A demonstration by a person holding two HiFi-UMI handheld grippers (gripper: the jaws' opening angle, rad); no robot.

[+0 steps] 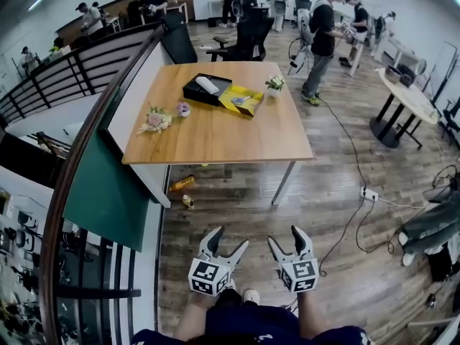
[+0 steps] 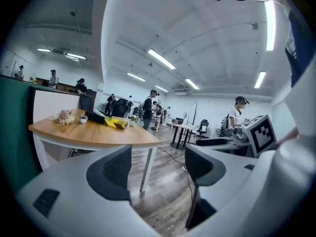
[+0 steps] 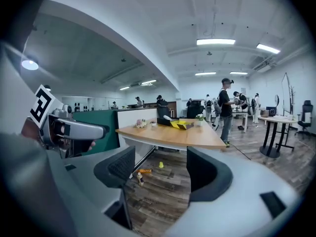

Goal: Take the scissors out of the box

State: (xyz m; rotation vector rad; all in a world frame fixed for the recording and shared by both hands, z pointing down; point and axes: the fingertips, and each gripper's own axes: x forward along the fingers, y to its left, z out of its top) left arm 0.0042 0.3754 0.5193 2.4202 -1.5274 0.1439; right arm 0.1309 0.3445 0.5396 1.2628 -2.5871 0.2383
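Far ahead on the wooden table (image 1: 215,139) a black box (image 1: 203,90) lies beside a yellow box (image 1: 241,100). On the yellow one rests a small grey item, seemingly the scissors (image 1: 241,100). My left gripper (image 1: 230,238) and right gripper (image 1: 284,236) hang over the floor well short of the table, both open with nothing between the jaws. The left gripper view has its open jaws (image 2: 158,167) facing the table (image 2: 94,135), with the yellow box (image 2: 116,124) small in the distance. From the right gripper (image 3: 160,169), the yellow box (image 3: 181,125) is likewise far off.
A flower bunch (image 1: 156,121), a small pot (image 1: 184,109) and a white plant pot (image 1: 274,85) share the table. Two bottles (image 1: 182,184) lie on the floor under it. A green partition (image 1: 108,185) runs along the left. A cable and power strip (image 1: 369,192) lie right; people (image 1: 323,38) stand behind.
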